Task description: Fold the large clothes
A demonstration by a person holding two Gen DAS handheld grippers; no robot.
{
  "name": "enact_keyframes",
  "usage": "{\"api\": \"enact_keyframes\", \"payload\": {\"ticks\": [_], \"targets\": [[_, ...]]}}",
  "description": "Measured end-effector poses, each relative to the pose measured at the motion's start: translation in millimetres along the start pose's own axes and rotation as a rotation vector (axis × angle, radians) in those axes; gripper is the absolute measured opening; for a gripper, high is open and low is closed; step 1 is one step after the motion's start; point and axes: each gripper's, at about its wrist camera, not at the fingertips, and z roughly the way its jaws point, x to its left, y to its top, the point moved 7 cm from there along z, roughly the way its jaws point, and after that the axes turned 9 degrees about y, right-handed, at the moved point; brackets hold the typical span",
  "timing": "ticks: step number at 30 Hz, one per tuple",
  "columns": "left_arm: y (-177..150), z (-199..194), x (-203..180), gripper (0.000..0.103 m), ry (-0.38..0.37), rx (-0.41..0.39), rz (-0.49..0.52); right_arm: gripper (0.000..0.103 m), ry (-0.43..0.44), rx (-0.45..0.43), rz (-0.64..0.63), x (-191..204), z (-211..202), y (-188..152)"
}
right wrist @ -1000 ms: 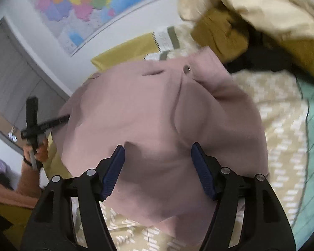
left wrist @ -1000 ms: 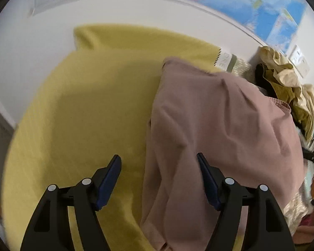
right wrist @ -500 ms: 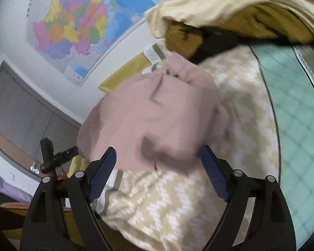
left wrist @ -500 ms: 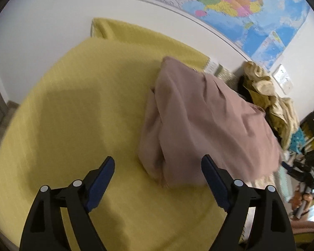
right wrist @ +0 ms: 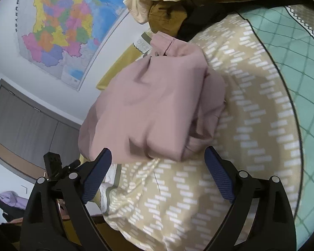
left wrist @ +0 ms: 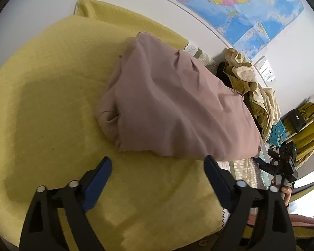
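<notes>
A folded dusty-pink garment (left wrist: 173,106) lies on the bed, partly on a yellow blanket (left wrist: 52,104) and partly on a beige patterned cover (right wrist: 251,108). In the right wrist view the pink garment (right wrist: 157,108) shows a snap button near its far end. My left gripper (left wrist: 157,177) hovers just short of the garment's near edge, its jaws still opening with nothing between them. Over the beige cover, my right gripper (right wrist: 157,167) sits close to the garment's near fold, its jaws likewise opening and empty.
A heap of cream, mustard and black clothes (left wrist: 251,87) lies beyond the pink garment, the same heap (right wrist: 178,2) filling the top of the right wrist view. A mint-green checked sheet (right wrist: 299,67) lies to the right. A map (right wrist: 62,25) hangs on the wall.
Both grippers have let go of the pink garment, widened and pulled back from it. The garment now rests folded on the bed, farther from both cameras.
</notes>
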Motion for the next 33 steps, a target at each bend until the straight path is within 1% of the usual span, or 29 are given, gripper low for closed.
{"api": "enact_keyframes", "payload": {"ticks": [1,3,5,8,10,12,16,17,19,22,26,30,33], "targets": [[-0.3,2.9,-5.5,0.088,-0.031,0.012,-0.002,0.090,-0.003,0.002,-0.005,0.6,1.7,0.6],[0.4,8.2,-12.3,0.095,-0.049,0.016,-0.001,0.091,-0.008,0.003,-0.012,2.4,7.4,4.7],[2.7,15.3,-22.7,0.096,-0.073,0.018,0.021,0.091,-0.012,0.003,-0.024,3.6,12.8,8.3],[10.9,24.7,-31.8,0.096,-0.074,0.001,0.020,0.093,-0.008,-0.003,-0.032,5.6,19.6,14.6],[16.1,29.2,-34.5,0.096,-0.090,0.000,0.004,0.093,-0.009,-0.009,-0.031,5.3,23.0,18.7],[23.2,34.8,-36.6,0.096,-0.124,-0.005,-0.022,0.093,-0.008,-0.020,-0.024,4.8,25.4,22.6],[35.3,42.8,-37.2,0.096,-0.165,-0.011,-0.094,0.093,-0.005,-0.040,-0.001,3.2,25.7,25.9],[38.6,45.2,-38.3,0.096,-0.165,-0.016,-0.106,0.093,-0.003,-0.044,0.006,2.7,25.2,26.6],[42.6,49.2,-42.1,0.096,-0.150,-0.022,-0.100,0.093,0.001,-0.054,0.026,1.5,23.1,26.6],[47.4,54.1,-48.1,0.096,-0.120,-0.032,-0.087,0.091,-0.029,-0.053,0.036,-2.1,16.8,21.4],[52.9,59.8,-53.9,0.096,-0.093,-0.040,-0.072,0.092,-0.032,-0.064,0.062,-7.5,8.5,19.8],[59.3,65.6,-56.4,0.096,-0.074,-0.041,-0.074,0.096,-0.045,-0.063,0.031,-2.5,24.7,29.9],[63.6,68.7,-56.3,0.096,-0.080,-0.052,-0.075,0.096,-0.043,-0.056,0.008,0.3,39.6,39.5]]}}
